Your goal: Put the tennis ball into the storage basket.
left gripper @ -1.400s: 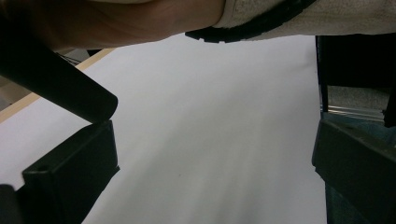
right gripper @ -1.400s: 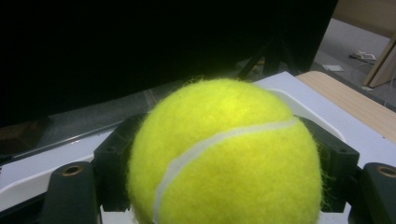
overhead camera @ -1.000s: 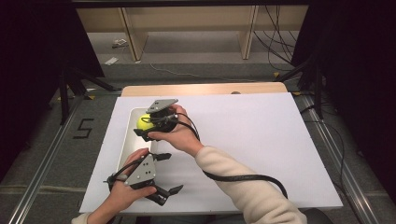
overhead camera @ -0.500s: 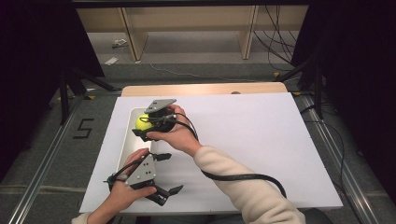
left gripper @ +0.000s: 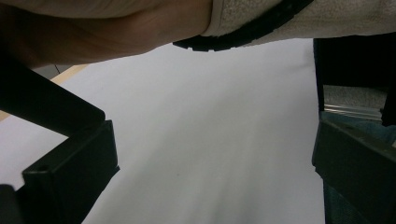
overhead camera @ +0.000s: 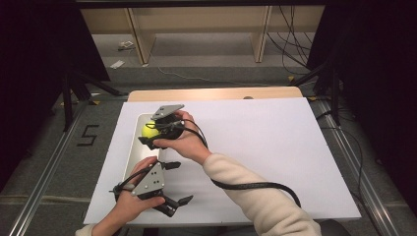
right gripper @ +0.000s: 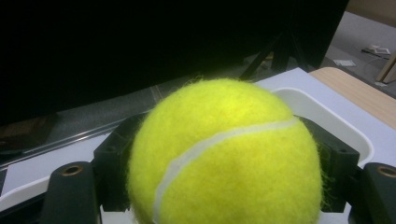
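Observation:
A yellow-green tennis ball (overhead camera: 149, 130) hangs just above the far end of a long white tray (overhead camera: 134, 156) at the left of the white board. My right gripper (overhead camera: 147, 133) is shut on it, reaching across from the right, and in the right gripper view the ball (right gripper: 224, 149) sits squeezed between the two black jaws over the tray's rim (right gripper: 329, 116). My left gripper (overhead camera: 173, 203) is held near the board's front edge, just right of the tray. It is open, with bare white board between its wide-set jaws (left gripper: 212, 182).
The white board (overhead camera: 275, 142) covers most of the wooden table (overhead camera: 216, 93). A black cable (overhead camera: 255, 186) trails from the right gripper along the sleeve. Metal rails (overhead camera: 44, 172) run along both sides. Dark stands and shelving stand beyond the far edge.

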A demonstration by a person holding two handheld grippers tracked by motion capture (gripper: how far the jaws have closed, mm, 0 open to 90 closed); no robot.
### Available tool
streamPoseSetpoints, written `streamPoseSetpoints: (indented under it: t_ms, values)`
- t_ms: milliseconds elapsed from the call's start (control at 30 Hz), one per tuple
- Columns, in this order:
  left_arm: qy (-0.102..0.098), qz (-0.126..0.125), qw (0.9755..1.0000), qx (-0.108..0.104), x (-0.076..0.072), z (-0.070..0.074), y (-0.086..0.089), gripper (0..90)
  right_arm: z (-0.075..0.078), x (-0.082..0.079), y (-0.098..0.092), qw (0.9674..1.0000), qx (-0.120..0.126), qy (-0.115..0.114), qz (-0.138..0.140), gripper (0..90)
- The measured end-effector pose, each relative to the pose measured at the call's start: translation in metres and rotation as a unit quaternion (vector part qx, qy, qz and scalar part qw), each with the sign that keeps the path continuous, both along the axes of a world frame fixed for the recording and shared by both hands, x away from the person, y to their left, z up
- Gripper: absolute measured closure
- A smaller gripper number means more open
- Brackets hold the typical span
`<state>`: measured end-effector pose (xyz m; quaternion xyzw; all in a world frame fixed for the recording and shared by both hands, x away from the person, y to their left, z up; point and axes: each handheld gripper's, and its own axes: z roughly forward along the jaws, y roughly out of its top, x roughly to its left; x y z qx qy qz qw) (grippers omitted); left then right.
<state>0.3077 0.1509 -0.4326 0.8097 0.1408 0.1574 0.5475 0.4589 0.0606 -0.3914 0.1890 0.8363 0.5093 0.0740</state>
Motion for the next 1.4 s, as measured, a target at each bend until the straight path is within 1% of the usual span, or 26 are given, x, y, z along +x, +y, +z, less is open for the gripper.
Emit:
streamPoseSetpoints:
  t_ms: [433, 1400]
  values:
    - [0.001, -0.001, 1.0000, 0.000, 0.000, 0.000, 0.000, 0.0, -0.003, 0.000, 0.005, 1.0000, -0.003, 0.005, 0.005, 26.1]
    - [0.001, -0.002, 1.0000, 0.002, 0.000, 0.000, 0.000, 0.0, -0.007, 0.002, 0.012, 0.9998, -0.012, 0.007, 0.016, 26.1]
